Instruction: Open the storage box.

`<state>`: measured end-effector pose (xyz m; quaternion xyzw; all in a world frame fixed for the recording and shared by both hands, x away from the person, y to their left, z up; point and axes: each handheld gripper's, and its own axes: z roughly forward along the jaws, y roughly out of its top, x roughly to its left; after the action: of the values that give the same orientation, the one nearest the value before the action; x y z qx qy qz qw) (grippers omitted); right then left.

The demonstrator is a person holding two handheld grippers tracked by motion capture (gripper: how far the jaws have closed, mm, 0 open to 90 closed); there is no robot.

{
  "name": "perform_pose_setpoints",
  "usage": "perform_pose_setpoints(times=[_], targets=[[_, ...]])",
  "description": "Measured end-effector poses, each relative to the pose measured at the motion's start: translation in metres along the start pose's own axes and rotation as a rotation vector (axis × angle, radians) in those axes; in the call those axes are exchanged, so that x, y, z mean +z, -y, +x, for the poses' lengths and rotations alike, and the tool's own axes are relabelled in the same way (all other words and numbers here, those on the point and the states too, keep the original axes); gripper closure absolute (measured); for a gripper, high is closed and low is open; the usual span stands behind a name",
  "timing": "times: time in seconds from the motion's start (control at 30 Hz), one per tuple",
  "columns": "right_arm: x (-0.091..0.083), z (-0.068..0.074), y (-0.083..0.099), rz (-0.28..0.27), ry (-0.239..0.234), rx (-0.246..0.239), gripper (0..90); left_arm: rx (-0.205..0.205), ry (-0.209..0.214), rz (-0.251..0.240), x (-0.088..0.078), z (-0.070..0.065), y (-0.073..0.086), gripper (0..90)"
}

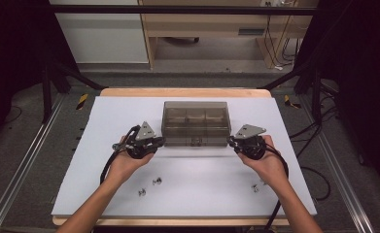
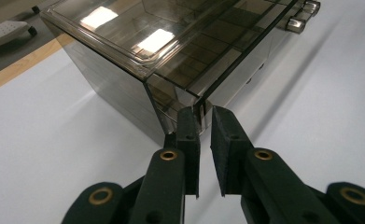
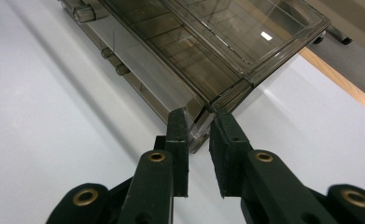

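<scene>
Box (image 1: 196,124) on white mat (image 1: 105,160); both tools narrow, astride front corners; small screws (image 1: 149,186) near.

A lab bench set up for recording

A white-topped table (image 1: 80,160) with a wood edge stands inside a black metal frame (image 1: 46,82); aluminium rails (image 1: 20,170) run along the grey floor on both sides of the grippers. Cables (image 1: 319,179) trail over the floor to the right, and beyond the table stand a pale wooden desk (image 1: 151,48) and more wiring.
</scene>
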<state>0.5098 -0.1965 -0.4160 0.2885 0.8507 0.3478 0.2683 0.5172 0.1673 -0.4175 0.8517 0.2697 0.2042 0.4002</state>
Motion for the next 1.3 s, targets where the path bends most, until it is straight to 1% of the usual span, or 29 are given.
perform_pose_setpoints(times=[0.17,0.47,0.6,0.73,0.87,1.07,1.23,1.3], targets=[[-0.006,0.004,0.003,0.003,-0.007,0.004,78.2,0.006,0.01,0.0,-0.005,-0.007,0.003,81.9],[-0.015,0.014,0.007,-0.004,-0.008,-0.001,78.6,0.012,0.016,0.002,-0.011,-0.012,0.006,82.0],[-0.018,0.016,0.008,-0.008,-0.01,0.002,78.8,0.017,0.025,0.002,-0.014,-0.013,0.007,82.0],[-0.021,0.019,0.01,-0.009,-0.01,-0.001,78.8,0.022,0.027,0.002,-0.016,-0.018,0.008,82.2],[-0.025,0.024,0.013,-0.01,-0.007,-0.006,78.8,0.018,0.027,-0.002,-0.019,-0.023,0.011,82.4],[-0.029,0.029,0.014,-0.013,-0.007,-0.007,78.9,0.007,0.037,-0.007,-0.023,-0.024,0.014,82.4],[-0.032,0.033,0.014,-0.016,-0.01,-0.012,79.2,0.018,0.031,0.0,-0.026,-0.027,0.016,82.3],[-0.034,0.035,0.015,-0.018,-0.013,-0.019,79.4,0.016,0.035,-0.001,-0.027,-0.028,0.016,82.2]])
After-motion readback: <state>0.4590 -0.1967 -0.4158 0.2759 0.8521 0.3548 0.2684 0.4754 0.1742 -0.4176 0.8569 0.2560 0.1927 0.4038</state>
